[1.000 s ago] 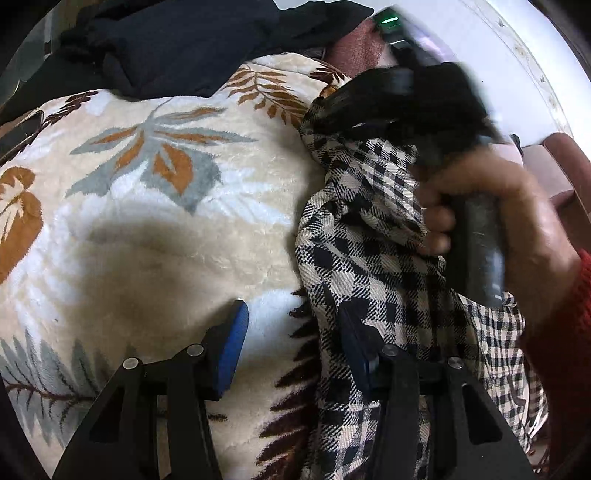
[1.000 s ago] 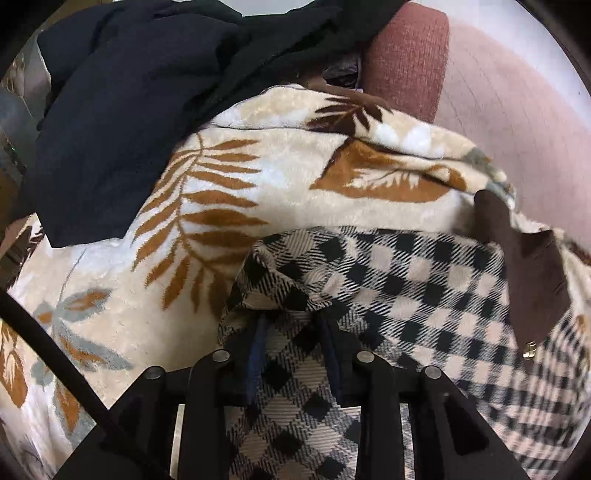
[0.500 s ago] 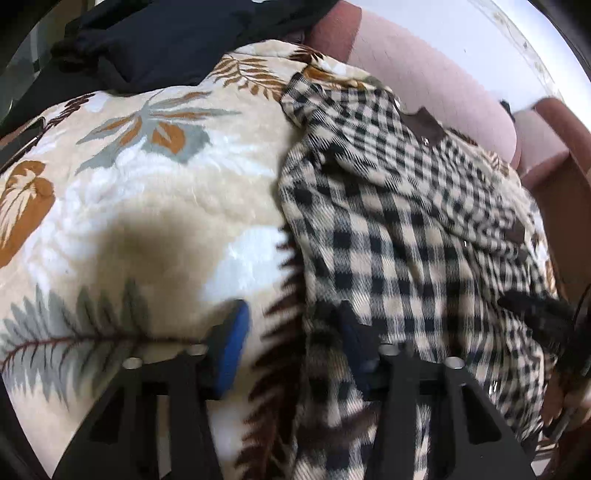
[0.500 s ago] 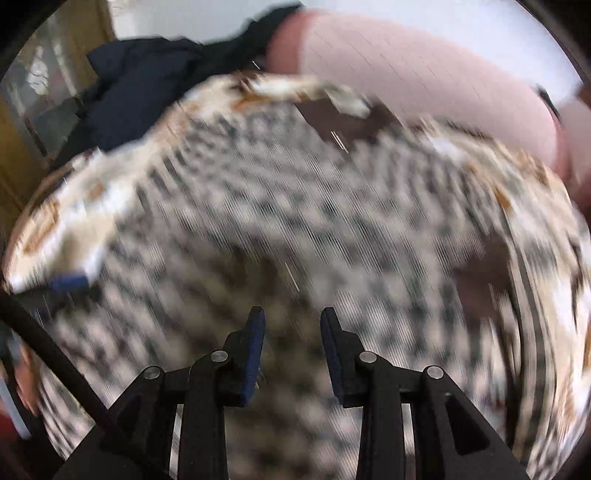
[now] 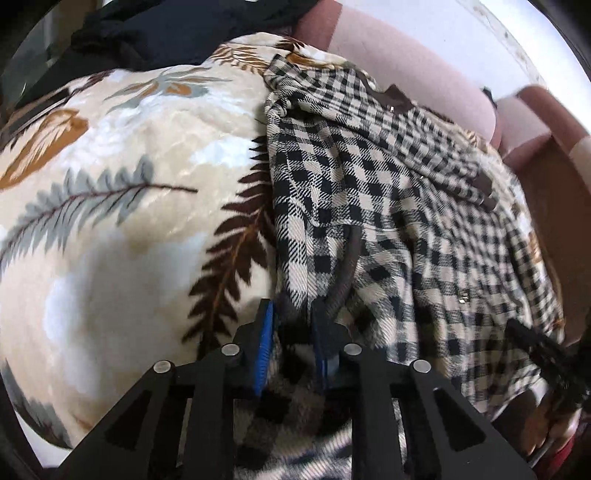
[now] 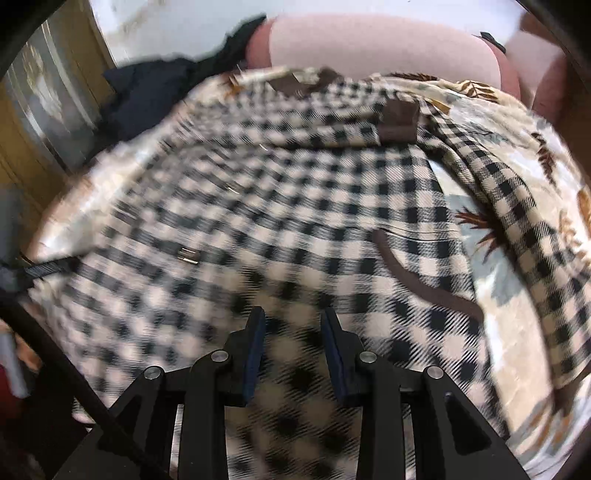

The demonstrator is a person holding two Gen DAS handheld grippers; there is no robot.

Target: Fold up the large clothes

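Fabric is bunching between the pads of the left gripper (image 5: 291, 332), whose jaws have just been closing and are now pinching the left edge of the checked shirt (image 5: 369, 192) where it is lying against the leaf-print blanket (image 5: 110, 192). Judging from this, the step in hand is taking hold of the garment's near corners before a fold, and it is going well only if the pinch is catching the whole edge rather than one loose layer; lifting evenly with both hands should be keeping the cloth from twisting. Moving rightward, the shirt is spreading across the blanket toward the pink sofa back (image 5: 406, 74), a black-and-cream check with brown patches near the collar and a brown-trimmed pocket, creased and lying in loose ridges rather than flat. A dark garment (image 5: 177, 33) is sitting well apart at the top left. Further right, the right gripper (image 6: 293, 321) is hanging over the shirt's near hem with its jaws partly spread; the view is blurring, so whether the cloth is being pressed between its pads cannot be told.
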